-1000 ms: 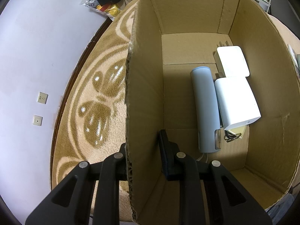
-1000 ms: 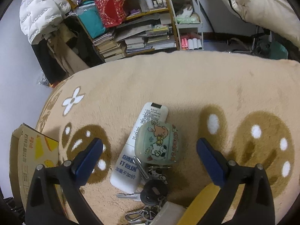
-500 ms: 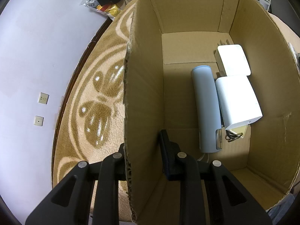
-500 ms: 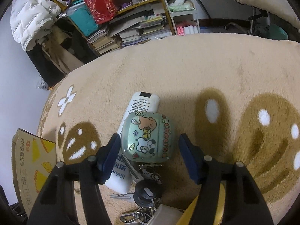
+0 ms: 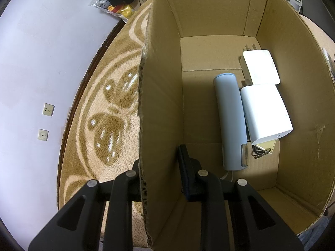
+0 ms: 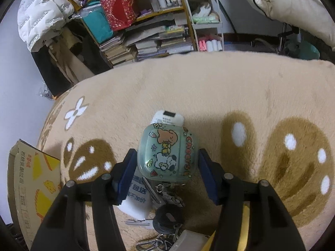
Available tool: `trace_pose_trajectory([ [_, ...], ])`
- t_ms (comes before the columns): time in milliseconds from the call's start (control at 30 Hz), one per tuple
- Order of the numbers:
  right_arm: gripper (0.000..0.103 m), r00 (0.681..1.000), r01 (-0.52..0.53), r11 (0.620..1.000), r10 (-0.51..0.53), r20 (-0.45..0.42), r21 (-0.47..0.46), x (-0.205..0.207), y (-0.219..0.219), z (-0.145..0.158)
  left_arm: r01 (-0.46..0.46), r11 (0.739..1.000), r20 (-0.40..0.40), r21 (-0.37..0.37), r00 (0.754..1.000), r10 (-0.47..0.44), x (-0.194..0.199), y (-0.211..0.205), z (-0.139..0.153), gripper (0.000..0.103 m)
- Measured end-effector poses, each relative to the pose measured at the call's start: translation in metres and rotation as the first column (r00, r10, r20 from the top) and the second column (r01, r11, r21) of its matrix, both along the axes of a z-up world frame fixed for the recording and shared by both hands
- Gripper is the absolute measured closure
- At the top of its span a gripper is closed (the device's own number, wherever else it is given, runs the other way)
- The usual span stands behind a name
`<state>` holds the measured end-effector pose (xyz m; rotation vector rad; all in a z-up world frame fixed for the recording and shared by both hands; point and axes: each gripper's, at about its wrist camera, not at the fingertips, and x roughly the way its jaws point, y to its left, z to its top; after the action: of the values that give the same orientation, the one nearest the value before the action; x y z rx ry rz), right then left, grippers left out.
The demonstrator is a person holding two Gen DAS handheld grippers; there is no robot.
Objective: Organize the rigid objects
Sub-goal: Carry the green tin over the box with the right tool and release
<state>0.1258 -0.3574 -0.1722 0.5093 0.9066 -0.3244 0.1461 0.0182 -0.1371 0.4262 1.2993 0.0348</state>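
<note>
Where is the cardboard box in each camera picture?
Left wrist view: cardboard box fills the middle and right, left gripper clamped on its near wall.
Right wrist view: box corner at far left.
Shared landmark: the beige patterned rug.

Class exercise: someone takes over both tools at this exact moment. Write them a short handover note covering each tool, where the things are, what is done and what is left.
Left tool: shut on the side wall of the cardboard box, steadying it.
Right tool: fingers on both sides of the green cartoon case, looks gripped, not yet lifted off the rug.
Done: a blue tube and two white chargers lie in the box.
Left: carry the case to the box, then the white remote under it, the keys and the small items nearest the camera.
</note>
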Motion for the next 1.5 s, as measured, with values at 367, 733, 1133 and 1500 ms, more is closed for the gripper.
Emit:
trace_pose_trajectory([
  [367, 0.041, 0.992, -0.066, 0.998, 0.067, 0.108, -0.009, 0.004, 0.022, 0.042, 0.002, 1.000, -0.002, 0.009, 1.000, -0.002, 0.000, -0.002, -0.001, 0.080],
  [733, 0.040, 0.960, -0.202, 0.972, 0.221, 0.171, -0.122, 0.016, 0.091, 0.077, 0.004, 1.000, -0.003, 0.010, 1.000, -0.004, 0.001, -0.001, -0.001, 0.080],
  [1133, 0.041, 0.869, -0.393, 0.884, 0.447, 0.213, -0.252, 0.015, 0.177, 0.103, 0.002, 1.000, -0.005, 0.008, 1.000, -0.001, 0.000, 0.000, -0.002, 0.080],
  [1500, 0.041, 0.793, -0.468, 0.842, 0.534, 0.293, -0.267, -0.001, 0.210, 0.127, 0.002, 1.000, -0.005, 0.011, 1.000, -0.002, 0.000, 0.000, -0.003, 0.080],
])
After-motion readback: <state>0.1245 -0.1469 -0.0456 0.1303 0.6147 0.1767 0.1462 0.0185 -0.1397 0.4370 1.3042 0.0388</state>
